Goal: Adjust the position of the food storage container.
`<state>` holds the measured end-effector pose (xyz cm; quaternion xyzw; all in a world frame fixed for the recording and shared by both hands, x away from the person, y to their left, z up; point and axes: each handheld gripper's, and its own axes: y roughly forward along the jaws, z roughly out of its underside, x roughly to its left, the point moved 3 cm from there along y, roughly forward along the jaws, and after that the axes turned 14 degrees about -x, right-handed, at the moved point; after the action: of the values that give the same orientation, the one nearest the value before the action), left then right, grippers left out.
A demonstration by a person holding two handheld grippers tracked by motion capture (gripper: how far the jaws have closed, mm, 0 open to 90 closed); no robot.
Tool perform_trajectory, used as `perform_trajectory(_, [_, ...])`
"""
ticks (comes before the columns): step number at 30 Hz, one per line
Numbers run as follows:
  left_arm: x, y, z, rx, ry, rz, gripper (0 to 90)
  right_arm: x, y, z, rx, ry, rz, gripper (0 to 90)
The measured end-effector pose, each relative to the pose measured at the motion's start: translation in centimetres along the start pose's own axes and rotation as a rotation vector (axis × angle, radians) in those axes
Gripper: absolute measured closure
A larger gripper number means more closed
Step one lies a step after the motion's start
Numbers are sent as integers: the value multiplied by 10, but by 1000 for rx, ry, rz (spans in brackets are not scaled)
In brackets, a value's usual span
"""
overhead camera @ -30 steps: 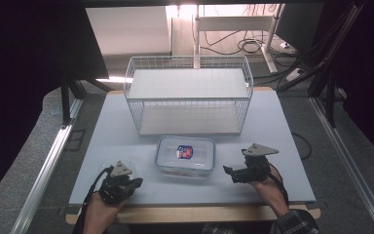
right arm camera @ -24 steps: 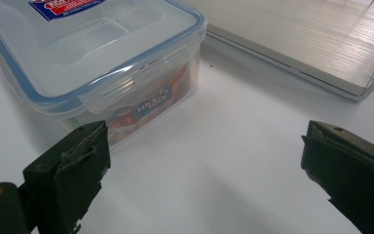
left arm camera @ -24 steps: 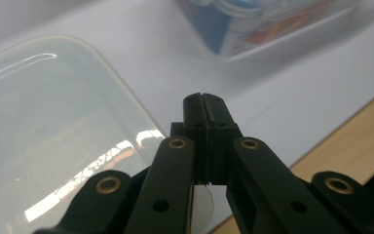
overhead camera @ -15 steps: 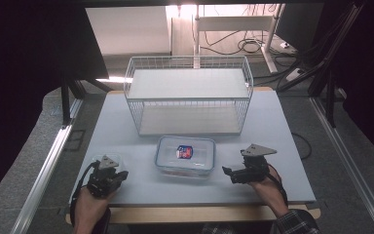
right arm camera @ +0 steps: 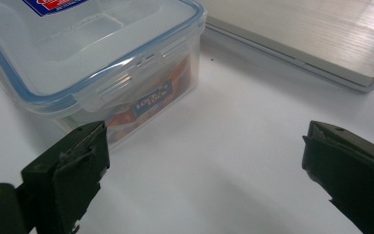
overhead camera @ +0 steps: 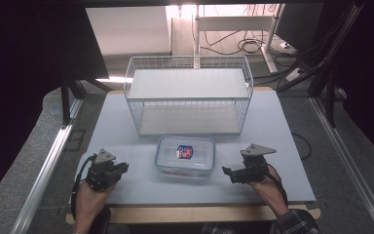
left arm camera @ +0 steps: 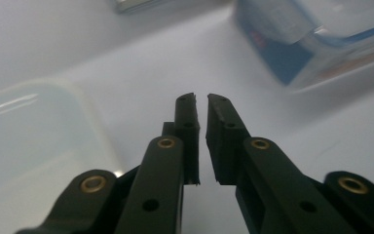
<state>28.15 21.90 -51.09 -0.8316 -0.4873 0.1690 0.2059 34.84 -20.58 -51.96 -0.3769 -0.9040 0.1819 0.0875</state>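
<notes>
A clear lidded plastic container (overhead camera: 185, 156) with a blue rim and a red-and-blue label sits at the front middle of the table. My left gripper (overhead camera: 124, 167) rests to its left and points towards it. In the left gripper view its jaws (left arm camera: 202, 105) stand a narrow slit apart; they have just been opening and nothing is between them. The blurred container (left arm camera: 321, 44) lies ahead on the right. My right gripper (overhead camera: 226, 173) lies right of the container, wide open (right arm camera: 204, 161) and holding nothing. The container's corner (right arm camera: 92, 58) is just beyond its left jaw.
A white wire basket (overhead camera: 187, 114) with a pale board inside stands behind the container; the board's edge (right arm camera: 311, 34) appears in the right gripper view. A blurred translucent rounded shape (left arm camera: 34, 136) lies left of the left jaws. The table's front edge (overhead camera: 195, 208) is near both hands.
My left hand has slid to the left along the front of the table, away from the container. The right hand and the container have stayed put.
</notes>
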Motion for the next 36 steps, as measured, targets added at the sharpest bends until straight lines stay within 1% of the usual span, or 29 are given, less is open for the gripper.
perform_trajectory(1, [-5,4,-2,1,13,8,799,0,0,0,0,2,-4,14])
perform_trajectory(3, [-12,12,-5,1,21,22,787,1,0,-1,-1,12,-12,0])
perform_trajectory(4, [-12,12,-5,1,21,22,790,1,0,-1,-1,12,-12,0])
perform_trajectory(5, [-16,17,-7,2,30,31,810,3,0,-2,3,21,-29,0])
perform_trajectory(6, [-19,21,-8,3,34,36,810,3,0,-2,3,21,-29,0])
perform_trajectory(7, [-23,27,-11,7,53,27,861,4,1,-3,14,15,-41,0])
perform_trajectory(8, [-26,32,-13,10,65,18,861,4,1,-3,14,15,-41,0])
perform_trajectory(9, [-31,42,-17,28,81,3,900,6,2,-2,23,4,-36,28])
perform_trajectory(10, [-31,42,-17,28,81,3,900,6,2,-2,23,4,-36,28])
perform_trajectory(11, [-33,55,-19,59,95,-8,900,7,1,-3,33,-1,-42,182])
perform_trajectory(13, [-32,68,-20,88,109,-20,900,8,-1,-5,34,-2,-61,316])
perform_trajectory(14, [-31,73,-21,96,112,-28,900,9,-1,-6,46,-7,-67,394])
perform_trajectory(15, [-31,73,-21,96,112,-28,900,9,-1,-6,46,-7,-67,394])
perform_trajectory(16, [-28,81,-24,91,110,-31,900,10,-2,-8,68,-26,-69,521])
perform_trajectory(17, [-26,85,-26,78,99,-23,900,10,-2,-9,76,-32,-76,565])
perform_trajectory(19, [-23,90,-28,56,64,12,900,10,-1,-11,84,-37,-93,660])
perform_trajectory(20, [-23,92,-28,55,57,27,900,10,-1,-12,92,-39,-99,685])
perform_trajectory(22, [-25,95,-27,57,64,23,900,9,2,-14,101,-28,-99,706])
perform_trajectory(24, [-25,94,-27,54,66,25,900,8,5,-16,97,-17,-95,706])
perform_trajectory(25, [-27,93,-26,55,45,44,900,7,6,-16,92,-14,-82,705])
perform_trajectory(26, [-27,93,-26,55,45,44,900,5,7,-17,90,-12,-73,706])
perform_trajectory(27, [-32,93,-26,54,46,63,900,4,8,-17,90,-5,-70,716])
perform_trajectory(28, [-32,93,-26,54,46,63,900,4,8,-17,90,-5,-70,716])
perform_trajectory(29, [-39,94,-26,53,59,82,900,1,10,-17,102,-21,-66,744])
perform_trajectory(30, [-39,94,-26,53,59,82,900,0,10,-18,99,-22,-60,761])
perform_trajectory(31, [-45,95,-27,55,71,105,900,-3,10,-18,96,-15,-57,776])
perform_trajectory(32, [-45,95,-27,55,71,105,900,-3,10,-18,96,-15,-57,776])
perform_trajectory(34, [-52,97,-27,48,90,122,900,-11,10,-15,103,7,-57,819])
perform_trajectory(36, [-54,97,-26,42,98,122,900,-13,12,-13,111,1,-54,839])
